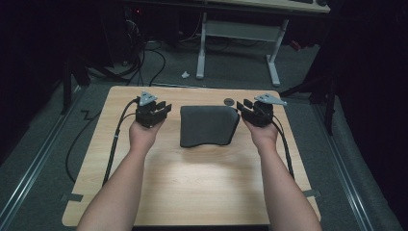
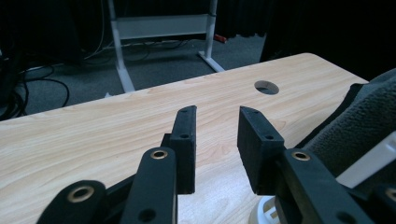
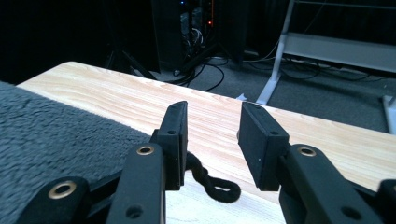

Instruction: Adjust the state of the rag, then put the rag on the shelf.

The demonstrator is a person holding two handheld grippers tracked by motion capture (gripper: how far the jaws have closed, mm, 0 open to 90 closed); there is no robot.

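Jaws of the left gripper point(image 2: 215, 135) stood part open with bare bench showing between them — nothing held. Jaws of the right gripper point(image 3: 212, 135) stood likewise apart and empty; a short black loop point(image 3: 212, 183) lay on the wood just under them, seemingly a hanging tab off the cloth, though I couldn't be sure.

The dark grey folded cloth point(image 1: 208, 125) lay flat at the middle of the bench point(image 1: 192, 192), between my two hands. From above, the left gripper point(image 1: 161, 109) sat just off the cloth's left edge with a gap, the right gripper point(image 1: 244, 107) at its far right corner, close enough that I couldn't tell touching from apart.

My reading: the fold looked finished or a grip just let go, both hands parked at the far corners. The next move would call for bringing each pair of jaws down onto a corner edge and closing on fabric only — keeping the loop clear.
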